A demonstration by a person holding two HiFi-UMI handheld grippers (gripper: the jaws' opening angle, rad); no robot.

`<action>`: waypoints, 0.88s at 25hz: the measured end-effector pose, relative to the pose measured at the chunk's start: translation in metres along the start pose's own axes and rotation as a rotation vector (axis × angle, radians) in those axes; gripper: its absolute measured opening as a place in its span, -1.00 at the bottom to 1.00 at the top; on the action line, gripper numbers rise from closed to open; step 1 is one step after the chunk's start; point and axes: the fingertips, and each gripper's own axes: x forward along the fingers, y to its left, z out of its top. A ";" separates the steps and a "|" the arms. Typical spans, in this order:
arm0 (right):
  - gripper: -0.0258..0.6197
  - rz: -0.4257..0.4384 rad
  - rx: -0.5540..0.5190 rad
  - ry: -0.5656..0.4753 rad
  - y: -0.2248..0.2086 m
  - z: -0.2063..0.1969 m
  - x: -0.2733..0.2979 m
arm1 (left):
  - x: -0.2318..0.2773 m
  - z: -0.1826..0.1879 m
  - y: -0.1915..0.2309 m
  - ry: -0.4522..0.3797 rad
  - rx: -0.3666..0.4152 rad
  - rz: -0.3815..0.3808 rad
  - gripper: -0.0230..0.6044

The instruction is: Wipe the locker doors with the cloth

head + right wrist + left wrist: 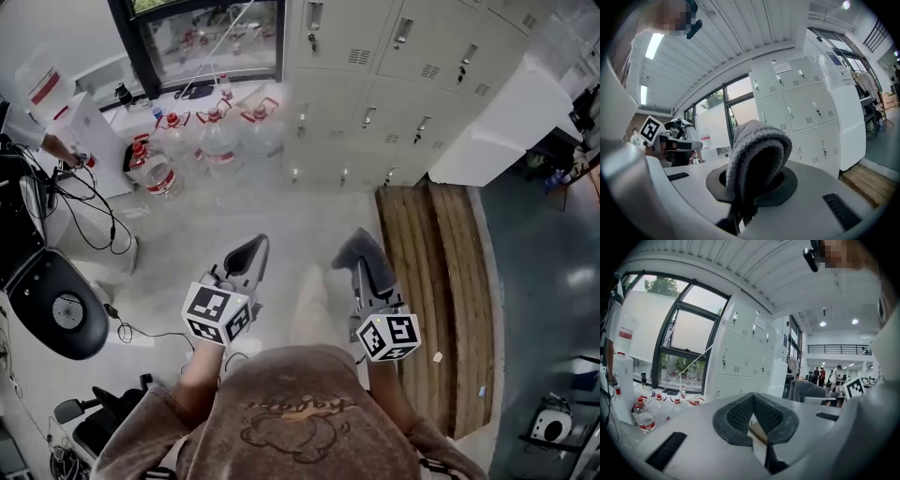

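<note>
Right gripper [370,265] clamps cloth [757,140] — lockers [394,84] well apart.

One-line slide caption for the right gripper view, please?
Right hand-held gripper shut on a folded grey cloth, facing white lockers.

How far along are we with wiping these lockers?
Done: the cloth is clamped in the right gripper. In hand: it is held in the air, short of the locker doors, touching none. Left: apparently all the wiping. The left gripper is shut and empty.
</note>
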 end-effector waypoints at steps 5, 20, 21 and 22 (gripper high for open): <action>-0.81 0.026 0.019 0.017 -0.039 0.013 0.065 | 0.067 0.020 0.026 0.000 -0.012 0.019 -0.93; -0.81 0.135 0.028 0.045 -0.157 0.075 0.236 | 0.257 0.095 0.079 -0.023 -0.010 0.085 -0.93; -0.81 0.148 0.028 0.052 -0.159 0.074 0.243 | 0.262 0.096 0.081 -0.023 -0.010 0.094 -0.93; -0.81 0.161 0.028 0.059 -0.160 0.073 0.250 | 0.265 0.098 0.084 -0.023 -0.011 0.102 -0.93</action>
